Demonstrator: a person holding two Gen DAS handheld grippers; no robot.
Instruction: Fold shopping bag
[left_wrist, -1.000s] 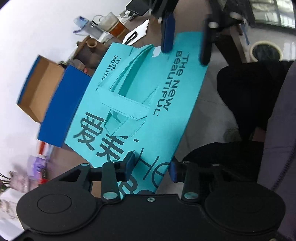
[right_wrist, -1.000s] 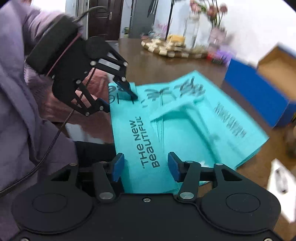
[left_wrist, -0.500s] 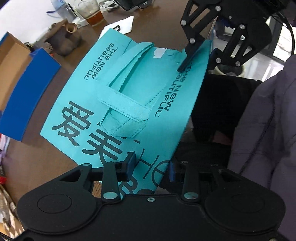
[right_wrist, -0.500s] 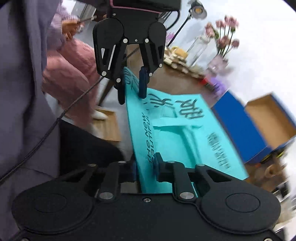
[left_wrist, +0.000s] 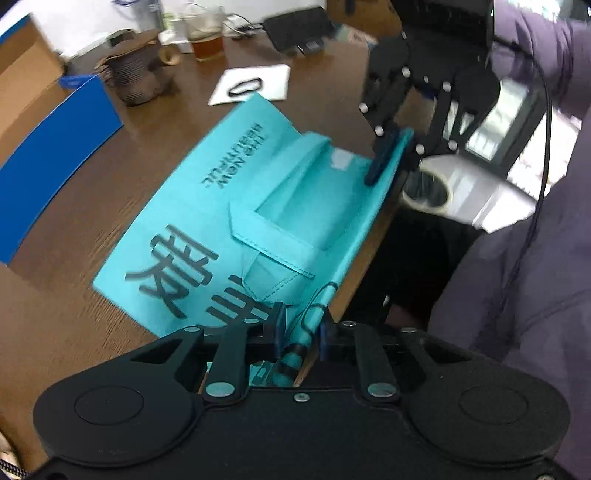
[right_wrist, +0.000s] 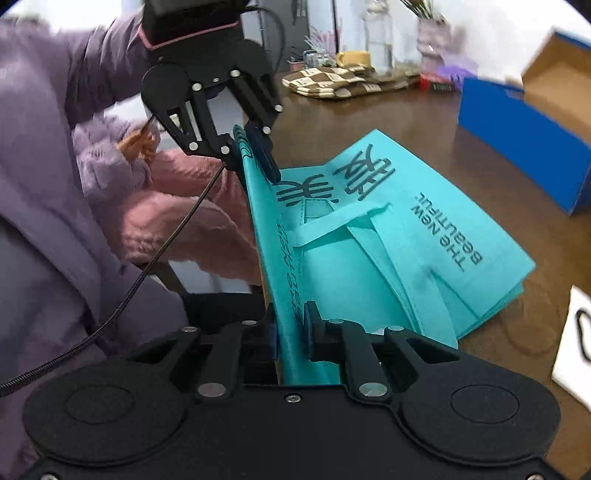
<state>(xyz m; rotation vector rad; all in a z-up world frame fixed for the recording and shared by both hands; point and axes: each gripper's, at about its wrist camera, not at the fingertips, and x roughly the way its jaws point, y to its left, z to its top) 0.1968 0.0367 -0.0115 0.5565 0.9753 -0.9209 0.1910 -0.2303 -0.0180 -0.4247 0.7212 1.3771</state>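
Shopping bag's near edge lifted for a fold.
The teal shopping bag (left_wrist: 221, 206) lies mid-frame on the tabletop (left_wrist: 88, 192); left gripper (left_wrist: 300, 326) and right gripper (right_wrist: 291, 325), jaws closing, clamp its raised edge. Next, probably, carry that edge across toward the blue box (left_wrist: 55, 155).

Since 1 second ago the near long edge of the teal shopping bag (left_wrist: 236, 206), then flat on the table (left_wrist: 92, 206), has been raised upright, with the left gripper (left_wrist: 300, 332) and right gripper (right_wrist: 290, 332) now closing on its 2 ends after standing wide around it.
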